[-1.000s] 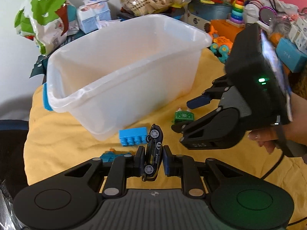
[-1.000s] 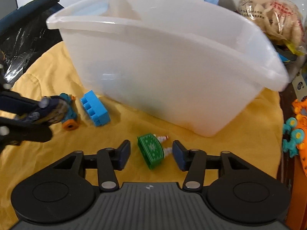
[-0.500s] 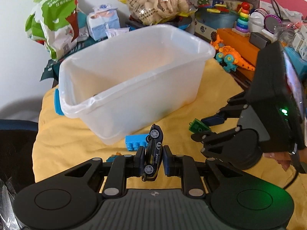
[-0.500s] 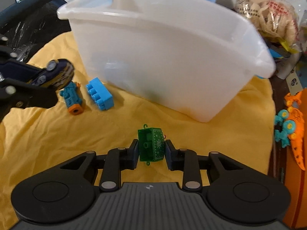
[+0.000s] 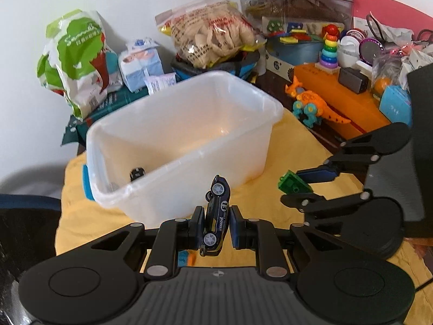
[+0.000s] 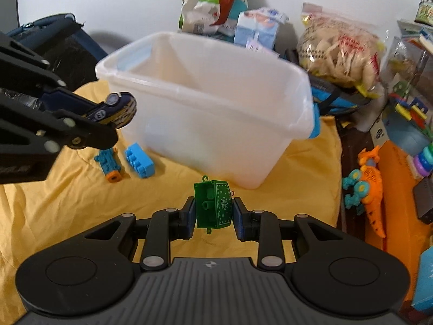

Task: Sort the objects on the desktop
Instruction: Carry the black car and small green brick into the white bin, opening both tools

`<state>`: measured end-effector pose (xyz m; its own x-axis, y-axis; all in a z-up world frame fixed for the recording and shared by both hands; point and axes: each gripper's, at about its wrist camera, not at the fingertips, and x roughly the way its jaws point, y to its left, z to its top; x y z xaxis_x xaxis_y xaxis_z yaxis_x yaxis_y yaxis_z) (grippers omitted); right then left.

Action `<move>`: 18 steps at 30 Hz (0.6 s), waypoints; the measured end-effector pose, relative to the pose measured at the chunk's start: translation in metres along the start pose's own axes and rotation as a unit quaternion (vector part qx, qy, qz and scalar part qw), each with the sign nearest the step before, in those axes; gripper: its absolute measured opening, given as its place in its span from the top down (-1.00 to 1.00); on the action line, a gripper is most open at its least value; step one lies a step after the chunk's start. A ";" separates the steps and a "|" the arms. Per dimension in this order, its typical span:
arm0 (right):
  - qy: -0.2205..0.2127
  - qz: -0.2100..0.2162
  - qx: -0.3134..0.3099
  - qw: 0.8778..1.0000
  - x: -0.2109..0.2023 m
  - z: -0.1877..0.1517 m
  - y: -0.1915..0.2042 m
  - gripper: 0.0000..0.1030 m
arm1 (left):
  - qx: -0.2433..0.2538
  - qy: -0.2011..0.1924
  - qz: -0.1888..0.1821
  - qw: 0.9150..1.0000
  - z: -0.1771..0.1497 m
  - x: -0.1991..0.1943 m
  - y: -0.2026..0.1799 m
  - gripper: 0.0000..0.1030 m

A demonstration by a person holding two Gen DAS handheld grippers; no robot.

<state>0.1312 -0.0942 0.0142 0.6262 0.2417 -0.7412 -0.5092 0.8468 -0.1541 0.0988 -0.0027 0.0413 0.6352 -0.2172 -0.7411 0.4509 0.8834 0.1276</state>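
Observation:
My left gripper (image 5: 215, 223) is shut on a dark blue toy car (image 5: 216, 211), held nose up above the yellow cloth just in front of the white plastic bin (image 5: 178, 146); the car also shows in the right wrist view (image 6: 116, 109). My right gripper (image 6: 213, 214) is shut on a green toy block (image 6: 214, 208), lifted over the cloth in front of the bin (image 6: 216, 113); the block also shows in the left wrist view (image 5: 293, 185). A small dark object (image 5: 137, 174) lies inside the bin.
A blue brick (image 6: 139, 159) and a blue-orange toy (image 6: 109, 163) lie on the yellow cloth (image 6: 54, 203) left of the bin. An orange dinosaur (image 6: 370, 181), snack bags (image 5: 213, 38), boxes and a ring stacker (image 5: 328, 47) crowd the back and right.
The right gripper closed on the green block and lifted it off the cloth. Both grippers rose with their toys; the left one moved closer to the bin.

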 end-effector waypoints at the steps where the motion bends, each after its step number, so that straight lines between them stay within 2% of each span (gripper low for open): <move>1: -0.005 -0.002 0.000 1.000 -0.004 0.004 -0.001 0.39 | -0.001 -0.003 0.002 1.000 0.003 -0.001 0.001 0.57; 9: -0.051 -0.009 -0.001 0.999 -0.025 0.036 -0.009 0.39 | -0.014 -0.033 0.027 0.999 0.035 -0.011 0.019 0.57; 18: -0.083 -0.014 -0.003 0.996 -0.028 0.078 -0.021 0.39 | -0.024 -0.047 0.063 0.997 0.070 -0.001 0.042 0.57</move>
<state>0.1701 -0.0823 0.0891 0.7291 0.2923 -0.6189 -0.4926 0.8519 -0.1780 0.1605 0.0053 0.0936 0.7422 -0.1400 -0.6554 0.3356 0.9241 0.1826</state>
